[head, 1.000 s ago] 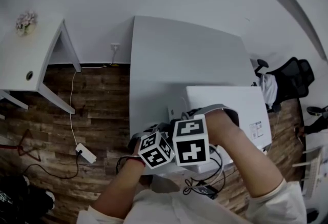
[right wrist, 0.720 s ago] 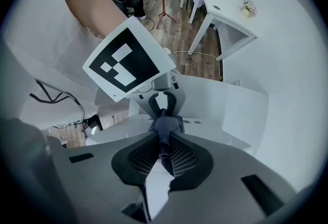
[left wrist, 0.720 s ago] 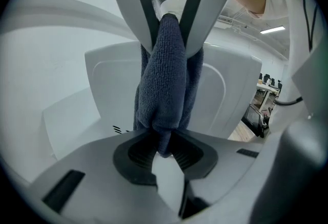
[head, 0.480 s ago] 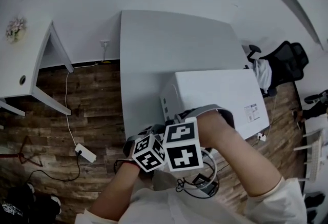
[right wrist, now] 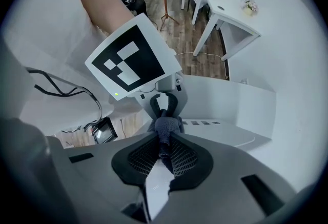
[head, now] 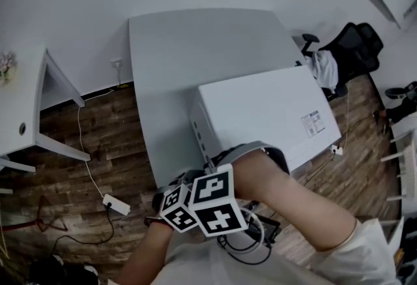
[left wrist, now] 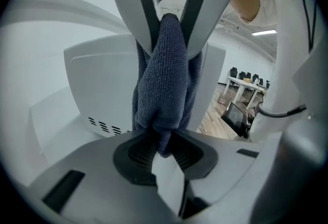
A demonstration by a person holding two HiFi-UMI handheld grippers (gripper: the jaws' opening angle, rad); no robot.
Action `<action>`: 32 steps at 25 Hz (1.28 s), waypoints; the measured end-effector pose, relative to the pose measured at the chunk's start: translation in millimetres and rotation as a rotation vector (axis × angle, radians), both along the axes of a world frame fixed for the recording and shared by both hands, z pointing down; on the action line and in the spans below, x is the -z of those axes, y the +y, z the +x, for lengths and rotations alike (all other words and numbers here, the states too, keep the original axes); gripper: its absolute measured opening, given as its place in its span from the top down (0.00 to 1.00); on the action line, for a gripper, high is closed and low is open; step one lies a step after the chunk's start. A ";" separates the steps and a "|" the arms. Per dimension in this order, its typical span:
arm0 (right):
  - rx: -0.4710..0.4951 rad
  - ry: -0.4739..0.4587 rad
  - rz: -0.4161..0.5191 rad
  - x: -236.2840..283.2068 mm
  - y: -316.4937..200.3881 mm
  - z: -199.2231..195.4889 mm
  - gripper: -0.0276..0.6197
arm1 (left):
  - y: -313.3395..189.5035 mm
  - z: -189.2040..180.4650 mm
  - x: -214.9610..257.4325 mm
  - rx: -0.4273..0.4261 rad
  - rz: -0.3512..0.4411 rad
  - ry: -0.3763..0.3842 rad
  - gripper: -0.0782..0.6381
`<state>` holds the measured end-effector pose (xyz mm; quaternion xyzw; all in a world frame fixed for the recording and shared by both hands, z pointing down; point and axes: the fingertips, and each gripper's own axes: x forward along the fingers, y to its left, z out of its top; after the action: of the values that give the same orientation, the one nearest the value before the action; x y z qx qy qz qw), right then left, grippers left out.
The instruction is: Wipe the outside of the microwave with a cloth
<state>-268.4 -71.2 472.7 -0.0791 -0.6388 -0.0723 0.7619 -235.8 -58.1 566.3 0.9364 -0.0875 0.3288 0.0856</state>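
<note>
Head view puts the white microwave [head: 267, 114] on the grey table [head: 176, 49], up and right of both tools, with its long axis running left to right across the frame. The left gripper [left wrist: 160, 147] is clamped on one end of the dark blue cloth [left wrist: 164, 79] and the right gripper [right wrist: 164, 152] on the other, just off the vented side at the lower-left corner. The right gripper is nearer. Compared with a second ago, both grippers sit lower and further left, and more of the microwave's top shows.

The microwave [head: 260, 114] sits on the table [head: 195, 42], desk [head: 19, 94] left, chair [head: 355, 42] right.
</note>
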 end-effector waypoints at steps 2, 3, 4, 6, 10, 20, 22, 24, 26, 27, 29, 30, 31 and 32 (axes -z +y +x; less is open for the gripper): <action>-0.004 -0.002 -0.012 1.2 5.2 1.3 0.86 | 7.9 0.9 0.9 -0.032 -0.012 -0.007 0.79; -0.007 -0.004 -0.022 2.1 8.7 2.0 0.86 | 12.5 1.3 2.4 -0.049 -0.020 -0.008 0.79; -0.012 -0.008 -0.033 3.4 12.8 2.6 0.86 | 17.7 1.4 4.9 -0.066 -0.030 -0.007 0.79; -0.021 -0.027 -0.054 8.1 20.3 3.2 0.86 | 28.7 -0.6 11.8 -0.103 -0.047 -0.005 0.79; -0.056 -0.145 -0.034 31.7 21.8 6.6 0.86 | 22.3 -19.9 40.0 -0.116 0.012 -0.053 0.79; -0.428 -0.696 0.250 87.7 -33.5 93.5 0.86 | -72.6 3.8 149.8 -0.168 0.308 -0.181 0.80; -0.485 -0.759 0.278 86.1 -33.8 113.2 0.86 | -74.7 21.4 154.9 -0.231 0.341 -0.237 0.80; -0.556 -0.803 0.284 82.0 -31.7 130.4 0.86 | -74.2 37.6 155.0 -0.284 0.343 -0.279 0.80; -0.616 -0.830 0.280 72.1 -30.7 145.0 0.86 | -74.3 50.8 149.6 -0.320 0.329 -0.312 0.80; -0.633 -0.842 0.278 65.6 -30.9 150.4 0.86 | -75.1 56.0 146.9 -0.331 0.326 -0.326 0.80; -0.653 -0.862 0.277 54.9 -31.1 156.9 0.86 | -77.4 63.4 144.3 -0.343 0.325 -0.347 0.80; -0.658 -0.873 0.277 52.4 -31.0 158.4 0.86 | -78.4 65.5 144.0 -0.349 0.323 -0.356 0.80; -0.660 -0.885 0.278 51.7 -30.9 159.1 0.86 | -78.8 66.4 144.1 -0.355 0.319 -0.367 0.80; -0.659 -0.897 0.278 52.0 -30.7 159.4 0.86 | -78.7 66.3 144.3 -0.362 0.316 -0.380 0.80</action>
<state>-109.0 -101.8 420.8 0.2638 -0.8748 0.0593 0.4020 -169.5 -136.8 422.0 0.8603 0.0161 0.4903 -0.1388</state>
